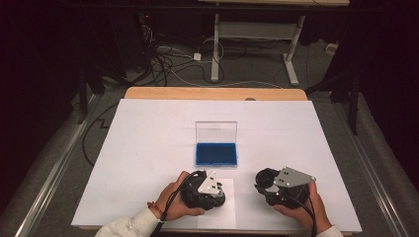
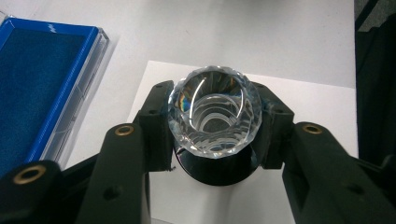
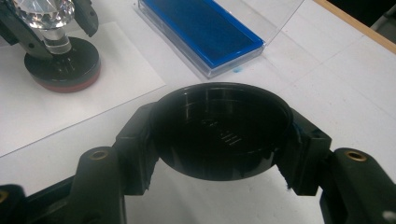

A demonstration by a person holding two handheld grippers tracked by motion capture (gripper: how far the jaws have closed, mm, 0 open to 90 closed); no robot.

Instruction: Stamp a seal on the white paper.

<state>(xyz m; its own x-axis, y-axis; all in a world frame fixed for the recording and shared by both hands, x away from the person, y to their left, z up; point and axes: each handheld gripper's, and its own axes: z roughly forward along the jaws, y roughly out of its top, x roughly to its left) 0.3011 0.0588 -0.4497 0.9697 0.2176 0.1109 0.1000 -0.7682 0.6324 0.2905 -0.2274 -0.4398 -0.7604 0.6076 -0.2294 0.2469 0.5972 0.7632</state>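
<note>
A faceted clear crystal (image 2: 214, 114) stands on a short stem over a round black base (image 2: 219, 171) with a red underside (image 3: 63, 65). My left gripper (image 2: 214, 128) is shut on the crystal's sides, and the base rests on a white paper sheet (image 2: 308, 107). My right gripper (image 3: 219, 137) is shut on a round black cap (image 3: 219, 128), held open side up just above the table. In the high view the left gripper (image 1: 208, 190) and right gripper (image 1: 271, 183) sit side by side near the front edge.
An open clear case with a blue lining (image 1: 216, 154) lies mid-table, its lid (image 1: 216, 132) standing upright behind it. White covering (image 1: 148, 143) spans the table. Cables and desk legs are on the floor beyond the far edge.
</note>
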